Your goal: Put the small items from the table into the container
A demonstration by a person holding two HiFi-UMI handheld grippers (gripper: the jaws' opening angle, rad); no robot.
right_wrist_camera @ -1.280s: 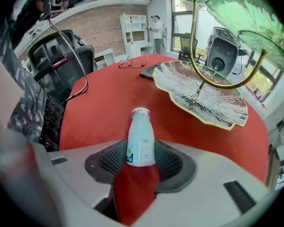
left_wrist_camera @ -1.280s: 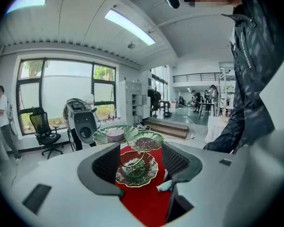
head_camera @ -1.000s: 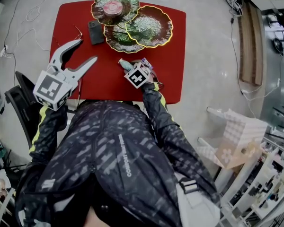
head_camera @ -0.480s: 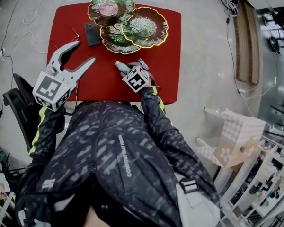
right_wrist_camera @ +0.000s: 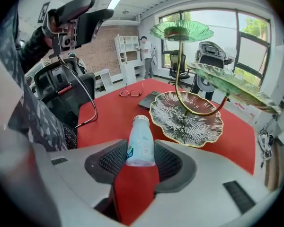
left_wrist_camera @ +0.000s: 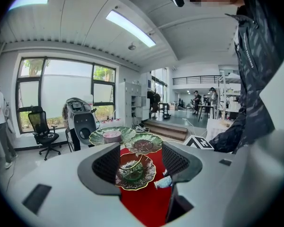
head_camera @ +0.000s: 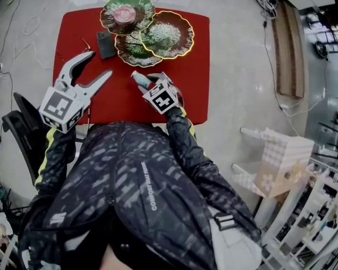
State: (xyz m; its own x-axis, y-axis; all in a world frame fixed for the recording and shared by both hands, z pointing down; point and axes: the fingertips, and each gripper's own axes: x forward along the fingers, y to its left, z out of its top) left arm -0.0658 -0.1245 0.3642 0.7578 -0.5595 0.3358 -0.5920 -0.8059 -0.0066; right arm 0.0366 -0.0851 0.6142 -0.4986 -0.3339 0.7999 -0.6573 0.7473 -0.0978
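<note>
Our right claw (right_wrist_camera: 141,160) is clamped on the small white bottle (right_wrist_camera: 141,143). Both ribbed pads press against its sides, its flat base faces back toward the camera, and its capped neck points ahead toward the lowest leaf-shaped dish (right_wrist_camera: 187,119) of the tiered dish stand. In the right gripper view we see the red tabletop (right_wrist_camera: 113,112) beneath and beyond the bottle. The dish lies just past its cap, apart from it.

From the head view, the right claw (head_camera: 146,82) and the bottle (head_camera: 139,79) sit over the middle of the tabletop (head_camera: 124,103), near its front edge. The stand's three green dishes (head_camera: 166,34) are at the back edge.

Our left claw (head_camera: 98,63) hangs over the left part of the tabletop with its jaws spread wide and nothing between the pads. In the left gripper view it (left_wrist_camera: 141,167) looks across at the dishes, and the bottle (left_wrist_camera: 163,182) shows beside its right pad but well beyond it.

A dark flat item (head_camera: 105,44) lies just left of the stand.
</note>
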